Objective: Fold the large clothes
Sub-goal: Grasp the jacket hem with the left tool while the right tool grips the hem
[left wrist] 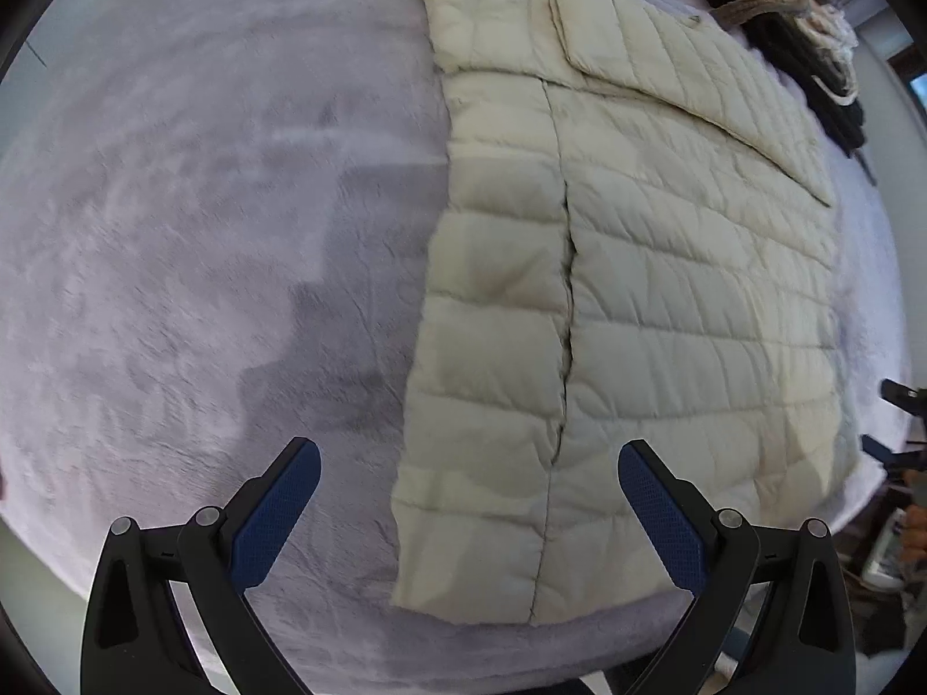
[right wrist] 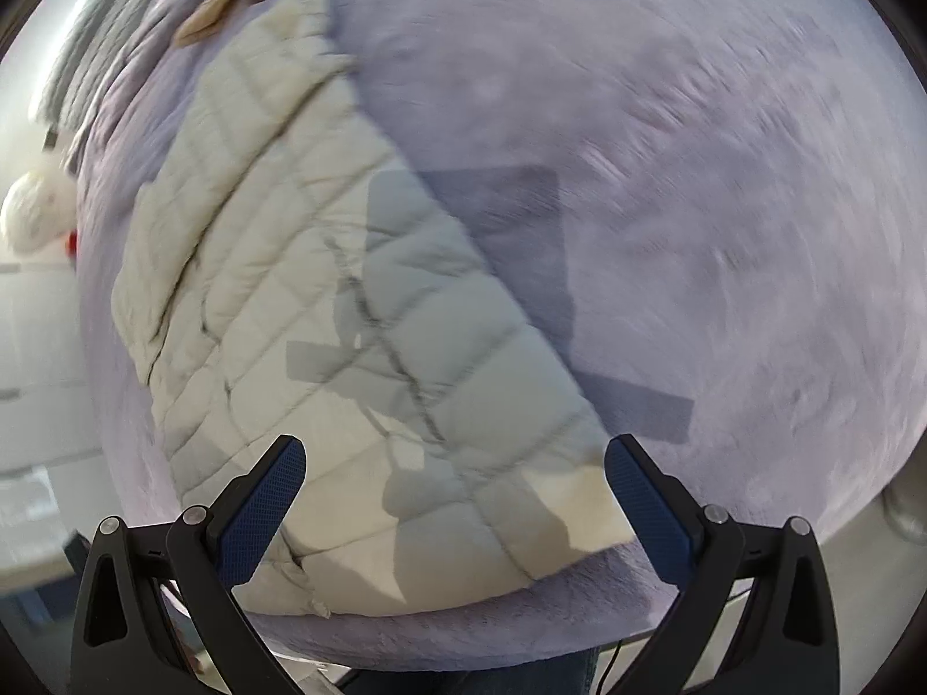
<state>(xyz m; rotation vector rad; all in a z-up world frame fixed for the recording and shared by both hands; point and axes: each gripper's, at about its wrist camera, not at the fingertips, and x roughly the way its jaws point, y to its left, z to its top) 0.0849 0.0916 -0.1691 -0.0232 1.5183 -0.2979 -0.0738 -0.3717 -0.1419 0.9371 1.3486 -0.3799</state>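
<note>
A cream quilted puffer jacket (left wrist: 626,289) lies flat on a lilac fleece-covered surface (left wrist: 203,231), zip line running down its front, one sleeve folded across the upper body. My left gripper (left wrist: 469,498) is open and empty, hovering above the jacket's near hem at its left side. In the right wrist view the same jacket (right wrist: 324,313) runs diagonally, blurred by motion. My right gripper (right wrist: 455,492) is open and empty above the jacket's near hem corner.
A heap of striped and dark clothes (left wrist: 776,11) lies at the far right of the surface. A grey knit (right wrist: 98,52) and a white round object (right wrist: 35,214) sit at the far left in the right wrist view. The front edge of the covered surface (right wrist: 463,631) is close below.
</note>
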